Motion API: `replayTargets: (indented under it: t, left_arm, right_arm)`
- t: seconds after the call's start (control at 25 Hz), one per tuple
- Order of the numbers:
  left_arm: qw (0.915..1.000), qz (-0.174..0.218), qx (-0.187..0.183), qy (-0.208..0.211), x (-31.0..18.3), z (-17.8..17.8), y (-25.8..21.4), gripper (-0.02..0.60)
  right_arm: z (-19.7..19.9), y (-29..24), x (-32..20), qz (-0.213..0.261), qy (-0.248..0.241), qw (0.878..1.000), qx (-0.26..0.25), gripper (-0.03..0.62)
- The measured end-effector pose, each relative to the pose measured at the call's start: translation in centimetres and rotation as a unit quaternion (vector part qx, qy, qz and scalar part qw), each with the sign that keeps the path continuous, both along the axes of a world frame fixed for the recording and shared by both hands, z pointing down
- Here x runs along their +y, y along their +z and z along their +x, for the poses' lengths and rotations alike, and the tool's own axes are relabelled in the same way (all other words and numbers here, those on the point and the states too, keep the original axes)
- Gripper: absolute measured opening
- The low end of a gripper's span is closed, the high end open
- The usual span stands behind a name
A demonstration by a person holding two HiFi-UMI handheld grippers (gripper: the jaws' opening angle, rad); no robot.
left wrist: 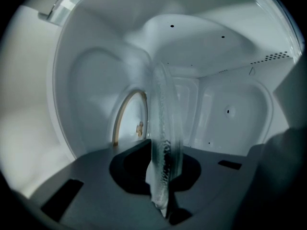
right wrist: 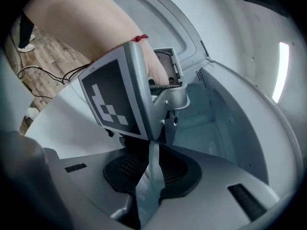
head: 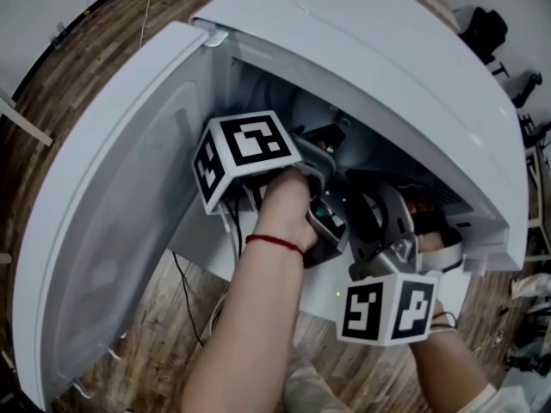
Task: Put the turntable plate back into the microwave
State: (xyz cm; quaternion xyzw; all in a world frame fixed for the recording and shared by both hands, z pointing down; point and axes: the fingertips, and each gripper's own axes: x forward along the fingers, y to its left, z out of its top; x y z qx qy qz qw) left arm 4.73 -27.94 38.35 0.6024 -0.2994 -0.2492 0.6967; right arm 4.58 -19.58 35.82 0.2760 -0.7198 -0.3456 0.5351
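The clear glass turntable plate (left wrist: 165, 128) stands on edge in the left gripper view, with its rim pinched between the dark pads of my left gripper (left wrist: 163, 195). It hangs inside the white microwave cavity (left wrist: 230, 109). In the right gripper view the same plate (right wrist: 154, 166) runs as a thin glass strip between the pads of my right gripper (right wrist: 148, 190), which is shut on the rim. The left gripper's marker cube (right wrist: 115, 99) is just ahead of it. In the head view both grippers, left (head: 331, 144) and right (head: 379, 235), reach into the microwave's opening.
The microwave (head: 370, 50) is white, and its door (head: 112, 205) is swung wide open to the left. A tan ring shape (left wrist: 128, 114) shows against the cavity's back left wall. Wooden floor (head: 172, 317) with cables lies below.
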Motion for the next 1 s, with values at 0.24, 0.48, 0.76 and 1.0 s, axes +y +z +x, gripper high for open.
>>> replayTargets:
  t: [0.24,0.48,0.76,1.0]
  left_arm:
    - [1.0,0.0,-0.006,-0.003,0.1,0.1,0.0,0.018]
    - [1.0,0.002,-0.003,0.003,0.1,0.2,-0.1,0.018]
    - [0.9996,0.024,-0.002,0.015,0.9,0.1,-0.9,0.141]
    - [0.9958,0.038,-0.027,0.079,3.3,0.6,-0.9,0.154]
  right_arm:
    - [-0.1,0.8,-0.4,-0.013,0.001,1.0,0.016,0.067]
    - [0.0,0.6,-0.4,-0.022,0.015,1.0,0.005,0.055]
    - [0.2,1.5,-0.2,-0.04,0.03,0.999,0.006,0.055]
    - [0.4,1.8,-0.4,-0.05,0.048,0.998,0.004,0.055]
